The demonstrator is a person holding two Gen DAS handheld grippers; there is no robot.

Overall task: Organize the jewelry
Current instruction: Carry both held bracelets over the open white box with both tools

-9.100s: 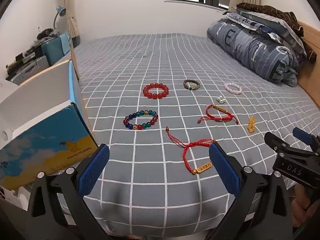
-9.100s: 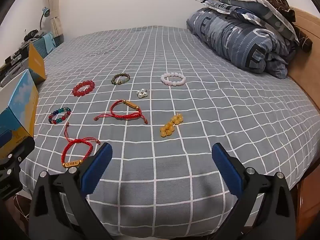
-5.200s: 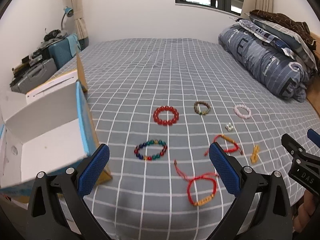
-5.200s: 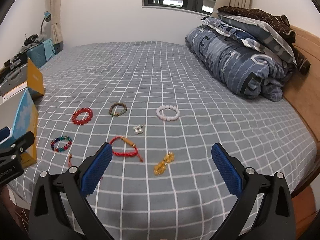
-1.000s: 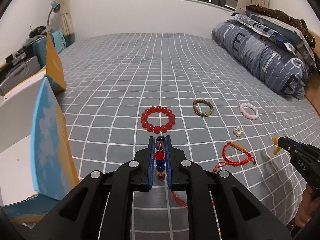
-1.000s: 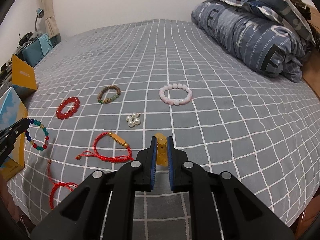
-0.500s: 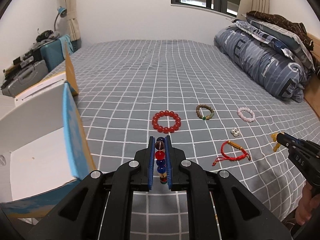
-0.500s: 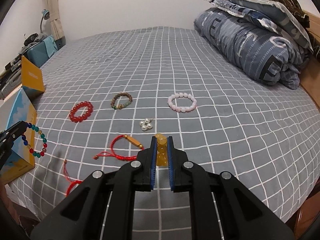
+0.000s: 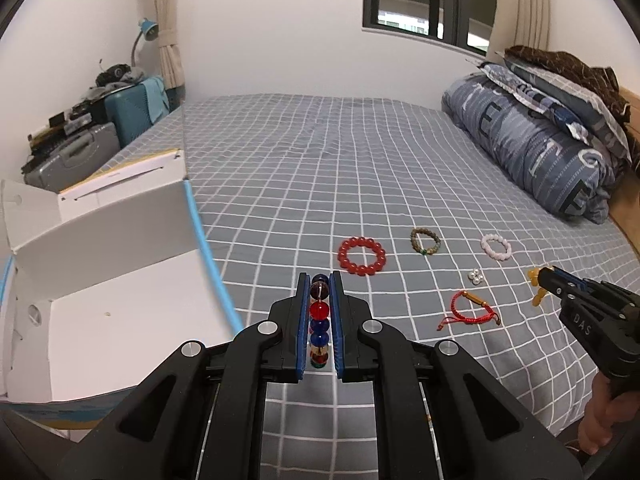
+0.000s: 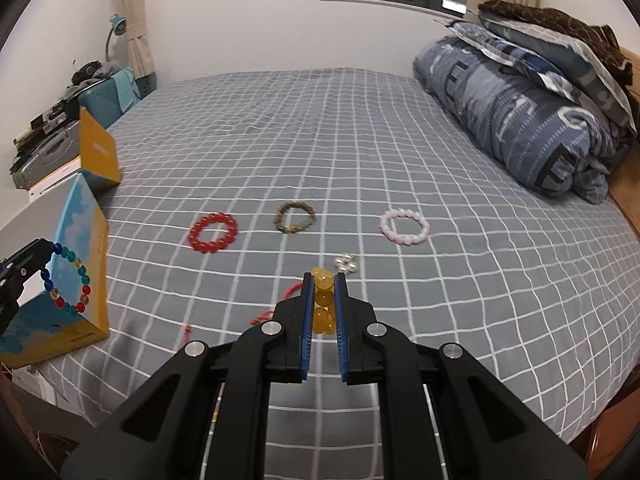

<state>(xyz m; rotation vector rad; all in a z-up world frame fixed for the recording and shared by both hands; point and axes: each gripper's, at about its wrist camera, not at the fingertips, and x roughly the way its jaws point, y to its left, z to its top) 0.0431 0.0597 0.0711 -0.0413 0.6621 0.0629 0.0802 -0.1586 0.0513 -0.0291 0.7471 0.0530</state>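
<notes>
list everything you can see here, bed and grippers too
bed: 1, grey checked, fills view
box: 1, white inside, open, bed's left edge
red bead bracelet: 1, on bed
brown bead bracelet: 1, on bed
pink bead bracelet: 1, on bed
pearl cluster: 1, white, on bed
red cord bracelet: 1, on bed
quilt: 1, blue, folded, right
multicolour bead bracelet: 1, in left hand-held gripper
yellow bead bracelet: 1, in right hand-held gripper
</notes>
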